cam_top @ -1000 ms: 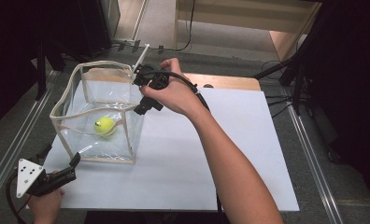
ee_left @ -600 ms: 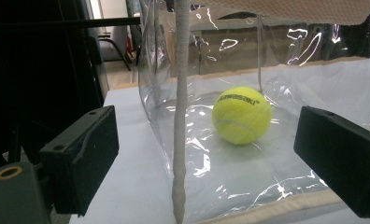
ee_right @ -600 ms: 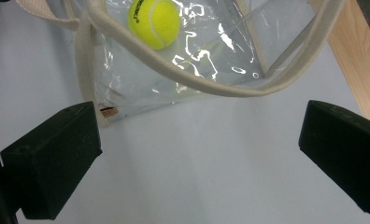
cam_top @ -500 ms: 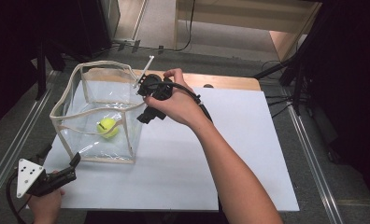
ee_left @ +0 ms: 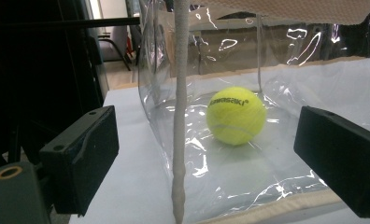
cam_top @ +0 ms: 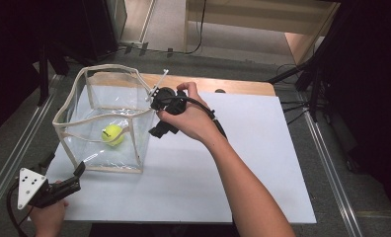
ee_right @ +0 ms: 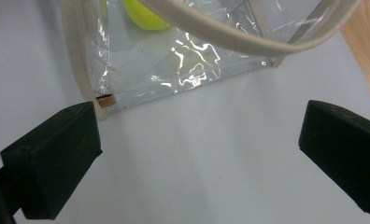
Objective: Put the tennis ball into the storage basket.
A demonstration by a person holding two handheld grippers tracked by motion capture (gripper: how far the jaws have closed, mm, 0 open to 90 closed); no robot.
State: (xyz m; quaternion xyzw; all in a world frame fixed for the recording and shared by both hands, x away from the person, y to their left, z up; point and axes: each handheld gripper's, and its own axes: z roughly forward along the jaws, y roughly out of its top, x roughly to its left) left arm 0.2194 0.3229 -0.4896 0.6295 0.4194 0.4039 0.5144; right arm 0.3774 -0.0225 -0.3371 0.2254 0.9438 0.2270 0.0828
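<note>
**Ball inside the clear bag, right gripper above the bag's rim**

While the left gripper (cam_top: pixel 77 174) waits low at the near left corner of the white table (cam_top: pixel 262 173), its jaws stand wide apart and hold nothing. It points forward at the near wall of the transparent bag (cam_top: pixel 80 143), and in the left gripper view the tennis ball (ee_left: pixel 236 115) lies straight ahead between the two jaws, but behind the clear plastic and the bag's white vertical seam (ee_left: pixel 179 116). From this side the ball cannot be reached directly.

Further from the person, the ball (cam_top: pixel 112 134) rests on the floor of the bag, nearer to the front wall than to the back one. The bag stands upright with its mouth open to the top.

The right gripper (cam_top: pixel 159 129) is held beside the right wall of the bag, close to the cream rim (cam_top: pixel 109 69). Its jaws are also spread open and empty. In the right gripper view it looks down on the table, with the rim (ee_right: pixel 248 39) curving across the top and the ball (ee_right: pixel 145 14) beyond it, inside.

So the ball lies to the left of and below the right gripper. I judge that the right hand is the better placed one, because it can go over the rim and down through the open mouth.
</note>
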